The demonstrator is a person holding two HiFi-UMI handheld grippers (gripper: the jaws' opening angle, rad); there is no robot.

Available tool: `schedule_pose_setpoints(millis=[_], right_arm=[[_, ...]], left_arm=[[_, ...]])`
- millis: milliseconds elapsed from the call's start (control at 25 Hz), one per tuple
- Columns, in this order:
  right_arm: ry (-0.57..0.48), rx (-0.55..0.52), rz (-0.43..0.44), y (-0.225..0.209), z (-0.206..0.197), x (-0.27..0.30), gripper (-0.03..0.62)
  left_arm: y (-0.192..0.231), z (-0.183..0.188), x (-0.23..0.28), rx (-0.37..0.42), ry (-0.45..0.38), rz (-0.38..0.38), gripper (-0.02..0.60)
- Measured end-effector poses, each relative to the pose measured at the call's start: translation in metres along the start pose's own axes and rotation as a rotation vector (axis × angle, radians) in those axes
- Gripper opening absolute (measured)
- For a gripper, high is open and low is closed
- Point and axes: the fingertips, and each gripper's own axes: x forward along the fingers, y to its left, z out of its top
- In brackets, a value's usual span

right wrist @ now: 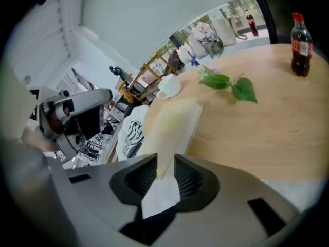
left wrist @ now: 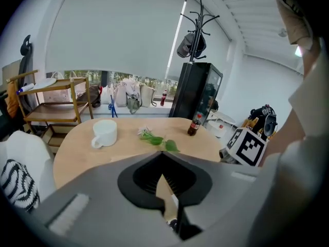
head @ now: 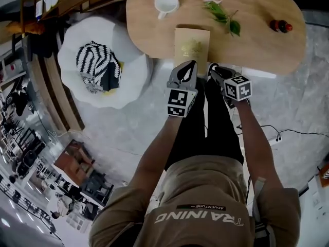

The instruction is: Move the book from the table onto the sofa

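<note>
The tan book (head: pixel 191 45) lies on the wooden table (head: pixel 257 40), its near end at the table's front edge. Both grippers hang side by side just short of that end. My left gripper (head: pixel 189 65) has its jaws together, with only a thin beige sliver showing between them in the left gripper view (left wrist: pixel 163 161). My right gripper (head: pixel 212 67) stands slightly open; in its own view the book (right wrist: pixel 175 122) runs straight toward the gap (right wrist: pixel 165 161), and I cannot tell if the pads touch it. The white round sofa seat (head: pixel 128 81) sits left of the table.
On the table stand a white cup (head: pixel 166 4), a flower sprig with leaves (head: pixel 222 12) and a small cola bottle (head: pixel 281 26). A black-and-white striped cushion (head: pixel 96 66) lies on the sofa seat. Wooden shelves (left wrist: pixel 51 107) stand behind. A cable (head: pixel 277 135) lies on the floor at right.
</note>
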Motion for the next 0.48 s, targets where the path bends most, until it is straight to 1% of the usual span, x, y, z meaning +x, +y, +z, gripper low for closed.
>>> schedule_pose_setpoints(millis=[120,200,280,360,480], right_arm=[[0.011,0.065,0.081,0.002,-0.016,0.015,0.117],[0.013,0.153,0.152,0.001,-0.029,0.024,0.196],[0.019,0.253,0.213,-0.001,-0.042,0.033,0.237],[0.016,0.336,0.247,-0.007,-0.050,0.044,0.263],[-0.008,0.392,0.285,-0.016,-0.052,0.061,0.281]], left_arm=[[0.006,-0.012,0.015,0.008,0.008,0.012,-0.002],[0.010,-0.018,0.023,-0.003,0.010,0.021,-0.002],[0.011,-0.024,0.028,-0.023,0.015,0.026,-0.002],[0.010,-0.032,0.031,-0.032,0.022,0.026,-0.002],[0.009,-0.040,0.032,-0.058,0.022,0.034,-0.002]])
